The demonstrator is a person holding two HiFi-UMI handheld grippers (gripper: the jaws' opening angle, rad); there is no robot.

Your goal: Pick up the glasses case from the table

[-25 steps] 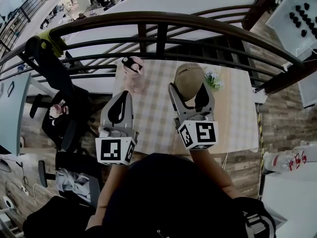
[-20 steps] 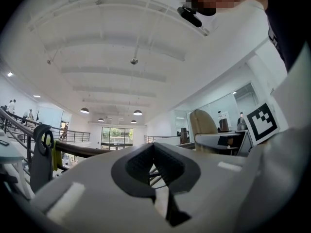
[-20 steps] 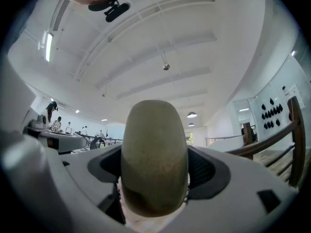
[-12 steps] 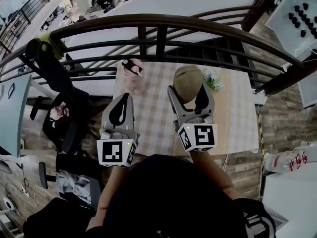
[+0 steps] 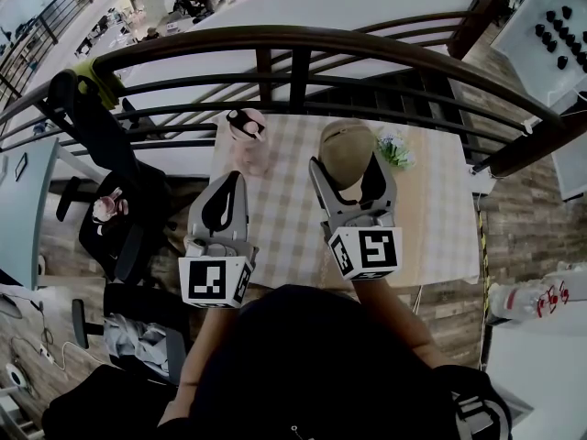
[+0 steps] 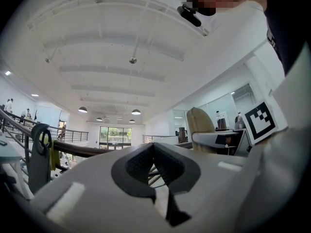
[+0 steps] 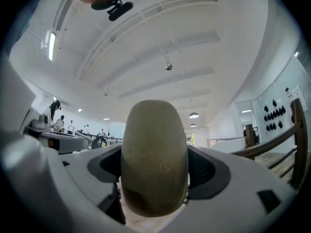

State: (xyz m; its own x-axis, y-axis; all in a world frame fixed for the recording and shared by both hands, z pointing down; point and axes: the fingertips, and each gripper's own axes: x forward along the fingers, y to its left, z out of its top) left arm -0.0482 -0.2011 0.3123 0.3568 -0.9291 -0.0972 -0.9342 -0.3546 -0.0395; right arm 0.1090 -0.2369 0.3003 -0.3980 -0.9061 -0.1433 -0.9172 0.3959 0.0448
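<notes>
Right tool (image 5: 347,170): pinching the olive-tan oval hard-shell glasses case (image 5: 347,148) from both sides; in the right gripper view the case (image 7: 154,154) fills the gap between the dark pads, its rounded end pointing up at the ceiling.
Glasses case position: in the right tool, seen over the far half of the counter (image 5: 284,223) with the checked cloth.
Left tool (image 5: 228,180): pressed together with nothing between, its dark pads meeting in the left gripper view (image 6: 154,152); it is held over the counter's near left edge.
Pink tumbler with a lid (image 5: 246,137): upright at the far left corner of the counter, well apart from the case.
Small plant with pale flowers (image 5: 395,147): just right of the case.
Dark curved railing (image 5: 303,39): beyond the counter.
</notes>
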